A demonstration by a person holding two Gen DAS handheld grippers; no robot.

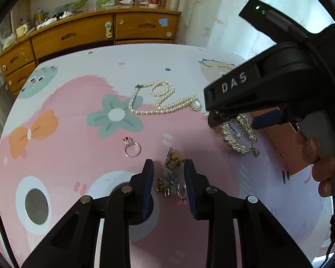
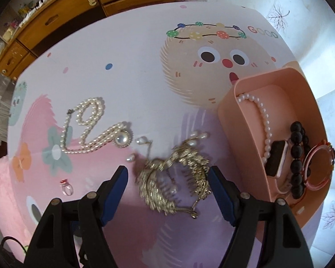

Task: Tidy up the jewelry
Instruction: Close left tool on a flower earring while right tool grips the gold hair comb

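Observation:
My left gripper [image 1: 168,163] points down at the patterned mat, its jaws narrow but open. Between them lie a gold-and-blue brooch [image 1: 173,159], a flower earring [image 1: 166,184] and a small ring [image 1: 182,192]. These sit close to the pads, and I see no firm pinch. My right gripper [image 2: 167,168] stands open, straddling a gold hair comb [image 2: 172,178] without touching it; the left wrist view shows the same gripper [image 1: 236,120] over that comb [image 1: 239,136]. A pearl necklace [image 1: 163,98] [image 2: 89,129] and a red-stone ring [image 1: 131,147] [image 2: 66,188] lie loose on the mat.
A pink box [image 2: 241,116] at the right holds a pearl bracelet [image 2: 263,116], a watch [image 2: 277,160], a black bead bracelet [image 2: 298,156] and a pink bangle [image 2: 319,167]. Loose pearl earrings [image 2: 140,140] lie by the comb. A wooden dresser [image 1: 89,33] stands behind the table.

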